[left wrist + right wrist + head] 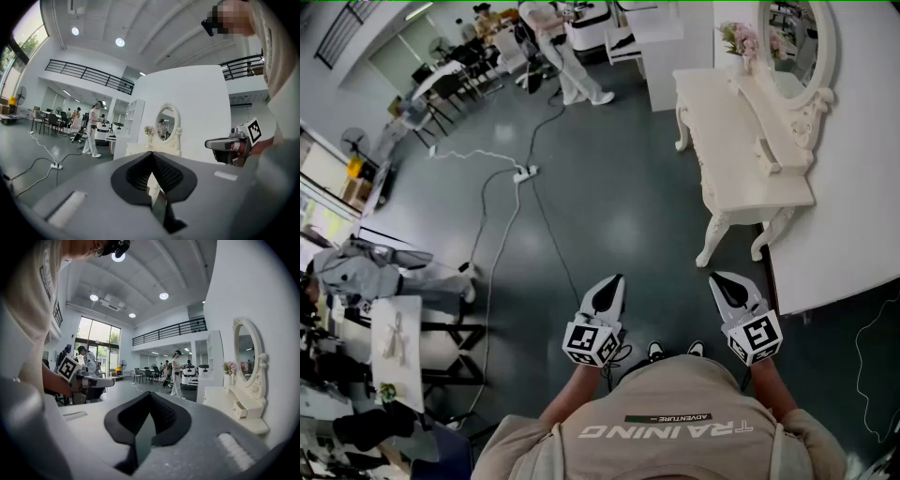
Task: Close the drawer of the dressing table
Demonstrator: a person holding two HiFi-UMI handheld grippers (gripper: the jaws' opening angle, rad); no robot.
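Clearly the closing is not yet under way: the left gripper and right gripper hang near the person's body, each with jaws pressed together on nothing. Far to the right, well apart from both, stands the dressing table, its small drawer jutting out below the mirror. A good approach would be to step closer, then push the drawer front squarely and straight in with the right tip.
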